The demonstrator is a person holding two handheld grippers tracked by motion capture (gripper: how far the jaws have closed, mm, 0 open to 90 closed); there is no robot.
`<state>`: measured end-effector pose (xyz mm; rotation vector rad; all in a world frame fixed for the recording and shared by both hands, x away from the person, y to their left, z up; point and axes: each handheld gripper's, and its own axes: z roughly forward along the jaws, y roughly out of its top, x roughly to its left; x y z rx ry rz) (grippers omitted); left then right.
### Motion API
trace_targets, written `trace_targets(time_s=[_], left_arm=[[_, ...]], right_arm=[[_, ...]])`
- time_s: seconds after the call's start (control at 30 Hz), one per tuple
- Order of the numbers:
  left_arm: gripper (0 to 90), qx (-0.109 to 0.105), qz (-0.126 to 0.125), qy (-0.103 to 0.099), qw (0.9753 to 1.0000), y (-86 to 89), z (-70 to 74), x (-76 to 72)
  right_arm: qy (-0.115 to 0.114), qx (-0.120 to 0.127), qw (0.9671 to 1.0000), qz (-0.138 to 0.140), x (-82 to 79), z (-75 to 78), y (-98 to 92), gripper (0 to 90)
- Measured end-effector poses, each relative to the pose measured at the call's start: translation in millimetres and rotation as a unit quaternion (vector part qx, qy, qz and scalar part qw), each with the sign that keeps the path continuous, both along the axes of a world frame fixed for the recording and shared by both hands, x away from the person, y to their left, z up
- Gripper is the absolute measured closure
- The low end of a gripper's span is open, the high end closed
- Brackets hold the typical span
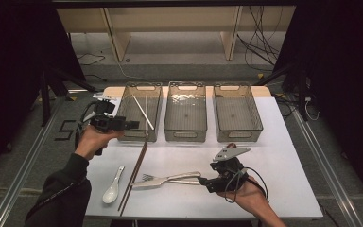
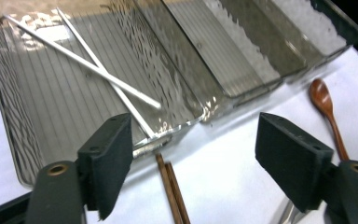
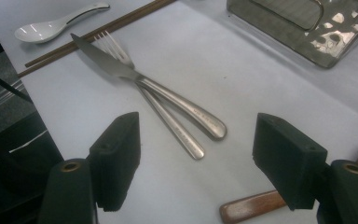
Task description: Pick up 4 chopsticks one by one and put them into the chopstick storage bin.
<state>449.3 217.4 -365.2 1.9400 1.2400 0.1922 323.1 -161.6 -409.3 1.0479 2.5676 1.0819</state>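
1. Near the left bin (image 1: 139, 111), the left gripper (image 1: 133, 125) hangs with jaws spread, empty.
2. Low on the table (image 1: 274, 156), the right gripper (image 1: 201, 180) points, jaws wide, at the knife (image 1: 168, 180) and fork (image 1: 158, 178) lying crossed.

The person's left hand (image 1: 90, 140) is holding the left gripper (image 1: 133, 125) at the far left, jaws pointing right and spread wide. The right hand (image 1: 248, 193) is gripping the right gripper (image 1: 202, 181) near the front, jaws aiming left, also parted.
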Motion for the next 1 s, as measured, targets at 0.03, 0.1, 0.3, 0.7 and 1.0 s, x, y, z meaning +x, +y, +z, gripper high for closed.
trace_targets(time_s=[0.03, 0.1, 0.3, 0.7, 1.0], left_arm=[[26.3, 0.003, -0.005, 0.001, 1.0000, -0.9, -1.0, -2.5], [25.1, 0.014, -0.011, 0.009, 0.9998, -3.9, -3.1, -6.5], [21.8, 0.037, -0.031, 0.024, 0.9986, -12.0, -10.6, -14.5], [18.2, 0.071, -0.040, 0.053, 0.9952, -14.7, -32.4, -22.5], [18.9, 0.096, -0.042, 0.070, 0.9920, -16.5, -44.9, -24.4]], right_arm=[[-0.001, 0.000, 1.0000, 0.001, -0.2, 0.2, 0.1, 32.9], [-0.002, 0.000, 1.0000, 0.001, -0.9, 0.7, 0.4, 32.8], [-0.005, 0.002, 1.0000, -0.001, -1.3, 1.5, -0.1, 32.1], [-0.015, 0.012, 0.9998, -0.009, -1.9, 3.7, -4.2, 30.9], [-0.018, 0.017, 0.9996, -0.015, -1.8, 4.0, -7.3, 30.4]])
